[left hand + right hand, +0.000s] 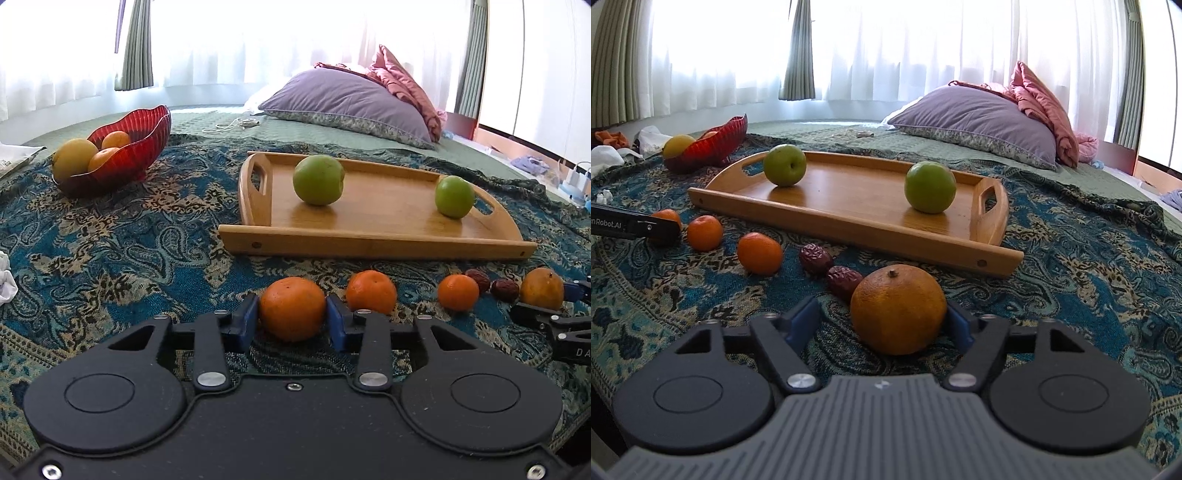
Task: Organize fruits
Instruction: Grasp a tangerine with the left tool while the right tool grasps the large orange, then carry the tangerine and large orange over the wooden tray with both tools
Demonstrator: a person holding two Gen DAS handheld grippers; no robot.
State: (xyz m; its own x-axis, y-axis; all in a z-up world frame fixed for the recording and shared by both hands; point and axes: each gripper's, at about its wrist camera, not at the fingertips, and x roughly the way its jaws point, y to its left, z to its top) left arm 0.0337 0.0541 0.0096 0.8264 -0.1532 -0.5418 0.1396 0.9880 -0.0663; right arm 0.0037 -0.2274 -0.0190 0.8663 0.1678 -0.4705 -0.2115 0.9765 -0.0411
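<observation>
Though stemmed, big dull-orange fruit (897, 308)

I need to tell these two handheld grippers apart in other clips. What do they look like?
The left gripper has a smooth matte black body, two round black discs, black link arms with silver rivets and blue finger pads. The right gripper has the same black discs, links and blue pads, but a ribbed grey body with a small white mark.

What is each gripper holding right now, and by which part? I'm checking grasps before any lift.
The left gripper clamps a tangerine by its sides. The right gripper straddles the orange; only one pad touches, no grip yet.
</observation>
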